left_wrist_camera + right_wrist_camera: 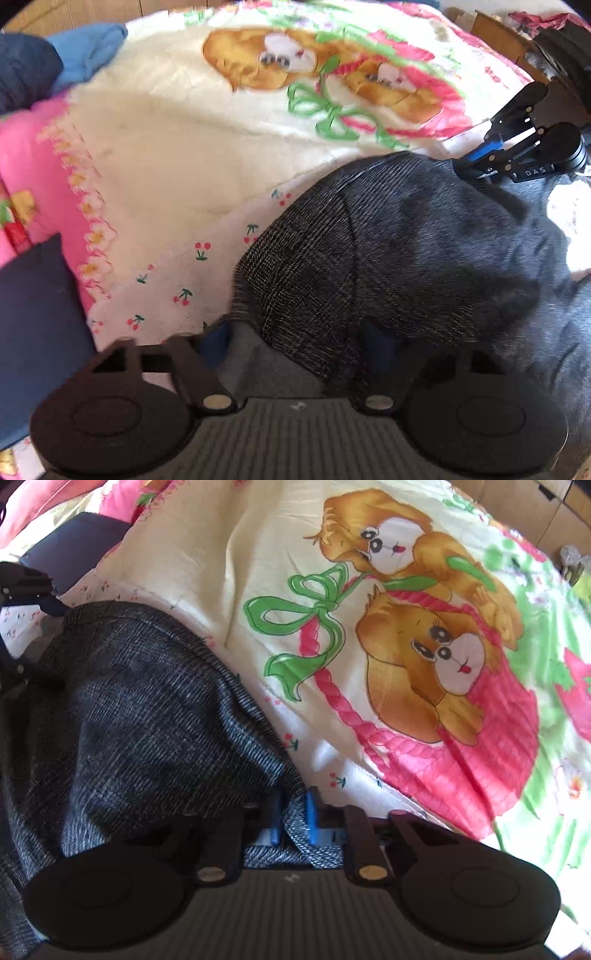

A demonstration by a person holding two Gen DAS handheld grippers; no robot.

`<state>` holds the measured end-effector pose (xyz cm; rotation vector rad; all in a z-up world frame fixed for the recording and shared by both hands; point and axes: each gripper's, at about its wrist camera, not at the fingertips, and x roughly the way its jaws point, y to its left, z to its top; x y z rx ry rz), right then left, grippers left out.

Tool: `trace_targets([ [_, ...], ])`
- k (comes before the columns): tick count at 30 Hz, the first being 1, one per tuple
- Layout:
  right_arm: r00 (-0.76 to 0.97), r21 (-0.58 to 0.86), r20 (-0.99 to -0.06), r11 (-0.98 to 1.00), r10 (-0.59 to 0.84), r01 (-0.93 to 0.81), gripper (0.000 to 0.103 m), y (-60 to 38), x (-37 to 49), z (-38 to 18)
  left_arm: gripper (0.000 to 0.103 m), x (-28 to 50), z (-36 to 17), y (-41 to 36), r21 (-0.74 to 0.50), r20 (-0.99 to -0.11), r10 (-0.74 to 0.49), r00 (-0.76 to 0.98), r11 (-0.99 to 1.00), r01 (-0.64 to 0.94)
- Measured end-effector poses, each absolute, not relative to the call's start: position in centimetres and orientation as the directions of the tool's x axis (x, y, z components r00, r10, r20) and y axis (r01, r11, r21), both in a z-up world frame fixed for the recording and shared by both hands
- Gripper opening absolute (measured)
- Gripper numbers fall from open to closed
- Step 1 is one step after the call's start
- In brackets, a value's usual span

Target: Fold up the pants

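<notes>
Dark grey woven pants point(406, 258) lie bunched on a cartoon-print bedspread; they also fill the left of the right wrist view point(140, 709). My left gripper point(299, 343) has its blue pads wide apart, with a fold of the pants draped between and over them. My right gripper point(293, 816) is shut on an edge of the pants between its blue pads point(313, 818). The right gripper also shows at the right of the left wrist view point(476, 155), gripping the far edge of the pants. The left gripper shows at the left edge of the right wrist view point(37, 602).
The bedspread point(184, 155) with puppy print covers the bed point(406, 627). A dark blue folded item point(37, 325) lies at the left. Blue and navy clothes point(74, 55) are piled at the far left. Wooden furniture point(506, 37) stands beyond the bed.
</notes>
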<state>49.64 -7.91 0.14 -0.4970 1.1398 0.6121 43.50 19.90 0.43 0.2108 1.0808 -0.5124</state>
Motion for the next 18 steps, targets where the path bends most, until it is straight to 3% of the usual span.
trace_targets([
  [2, 0.328, -0.069, -0.922, 0.746, 0.206, -0.663, 0.008, -7.9, 48.5, 1.7, 0.060, 42.2, 2.0, 20.3, -0.086, -0.862, -0.311, 0.400, 0.868, 0.490],
  [3, 0.347, -0.068, -0.911, 0.751, 0.220, -0.656, 0.007, -8.2, 47.8, 2.7, 0.042, 41.5, 2.9, 20.4, -0.079, -0.854, -0.311, 0.417, 0.870, 0.487],
  [5, 0.380, -0.060, -0.888, 0.754, 0.259, -0.655, 0.006, -8.8, 45.7, 5.4, 0.019, 39.7, 4.9, 20.7, -0.083, -0.841, -0.323, 0.434, 0.869, 0.488],
  [11, 0.332, 0.030, -0.873, 0.719, 0.357, -0.695, 0.000, -11.0, 33.2, 13.3, 0.020, 30.2, 9.1, 20.6, -0.179, -0.835, -0.447, 0.321, 0.773, 0.609],
  [15, 0.201, -0.002, -0.949, 0.633, 0.243, -0.774, 0.001, -10.6, 24.4, 11.1, 0.021, 26.9, 7.6, 20.8, -0.143, -0.875, -0.383, 0.296, 0.789, 0.597],
  [18, 0.229, -0.050, -0.947, 0.602, 0.224, -0.797, 0.001, -9.3, 24.4, 9.9, 0.027, 28.3, 8.1, 21.4, -0.106, -0.858, -0.365, 0.362, 0.815, 0.570],
])
